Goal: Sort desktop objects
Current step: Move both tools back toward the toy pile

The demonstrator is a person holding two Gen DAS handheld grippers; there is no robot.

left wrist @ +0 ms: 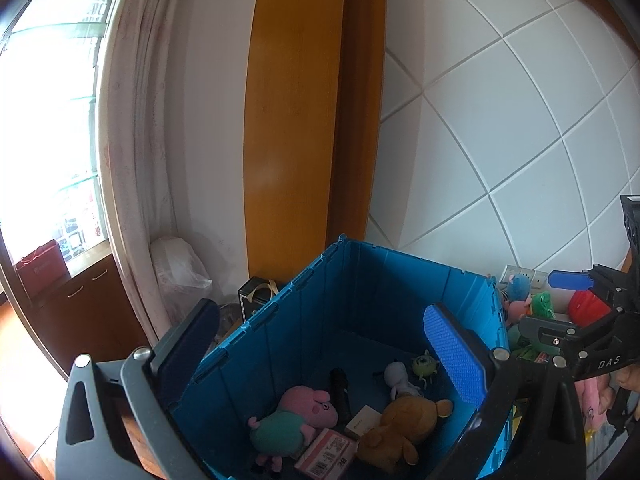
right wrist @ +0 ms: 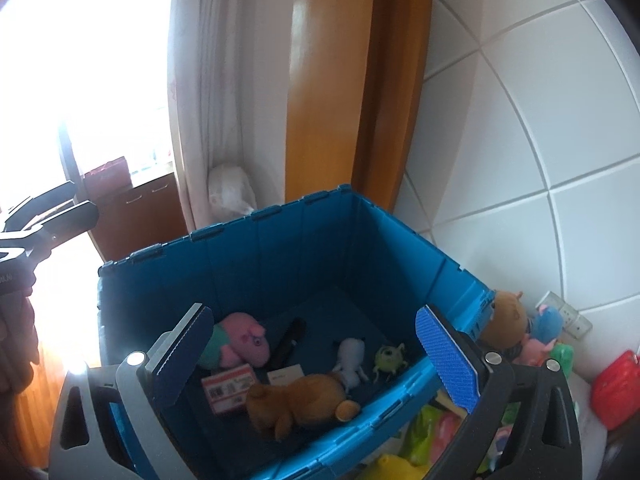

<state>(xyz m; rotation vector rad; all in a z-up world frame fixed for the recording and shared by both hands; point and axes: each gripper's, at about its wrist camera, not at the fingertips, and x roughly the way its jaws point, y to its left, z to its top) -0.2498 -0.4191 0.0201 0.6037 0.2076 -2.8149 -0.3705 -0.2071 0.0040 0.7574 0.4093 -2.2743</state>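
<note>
A blue plastic crate [left wrist: 400, 280] [right wrist: 304, 232] stands in front of both grippers. Inside lie a pink pig plush [left wrist: 296, 420] [right wrist: 240, 340], a brown bear plush [left wrist: 404, 428] [right wrist: 300, 400], a white plush [left wrist: 400, 378] [right wrist: 350, 360], a small green one-eyed monster [left wrist: 424, 366] [right wrist: 388, 356], a black object [left wrist: 339, 392] [right wrist: 290, 338] and small boxes [left wrist: 326, 454] [right wrist: 230, 390]. My left gripper [left wrist: 324, 356] is open and empty above the crate's near side. My right gripper [right wrist: 316, 360] is open and empty above the crate; it also shows in the left wrist view [left wrist: 572, 280].
More plush toys [right wrist: 532, 328] [left wrist: 524, 300] and a red item [right wrist: 616, 392] lie on the surface right of the crate, against the white tiled wall. A wooden door frame [left wrist: 296, 120], a curtain [left wrist: 136, 140] and a plastic bag [left wrist: 180, 268] stand behind the crate.
</note>
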